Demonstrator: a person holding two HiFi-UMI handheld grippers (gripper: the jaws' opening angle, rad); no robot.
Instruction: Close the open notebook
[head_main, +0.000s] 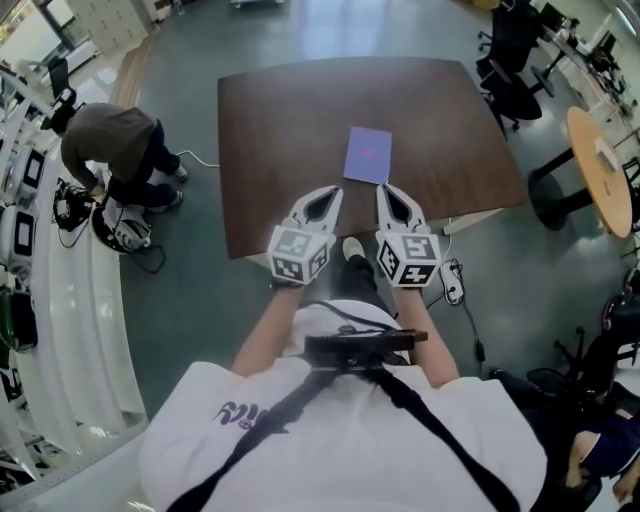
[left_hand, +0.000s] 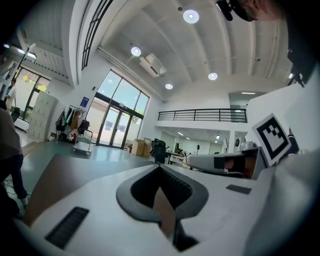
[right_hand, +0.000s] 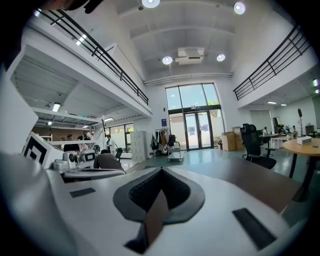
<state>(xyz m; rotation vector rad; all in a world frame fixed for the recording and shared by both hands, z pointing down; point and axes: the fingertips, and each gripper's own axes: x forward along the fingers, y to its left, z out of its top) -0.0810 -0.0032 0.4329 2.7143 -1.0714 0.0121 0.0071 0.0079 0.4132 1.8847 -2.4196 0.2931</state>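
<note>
Notebook (head_main: 368, 155): lies flat with its purple cover up, apparently shut already, about mid-way across the tabletop (head_main: 280, 130), just beyond both sets of jaw tips.
Tabletop: dark wood; its edges are well apart from the book.
Left hand-held gripper (head_main: 330, 192): jaws pressed together, nothing between them, held level near the front edge.
Right hand-held gripper (head_main: 388, 190): likewise closed and empty, beside the left.
Risk, cover: I'd guess a stiff spine could let it lift again, with nothing pressing on it.
Risk, nudge: a closed tip swung forward would shove the book askew.
</note>
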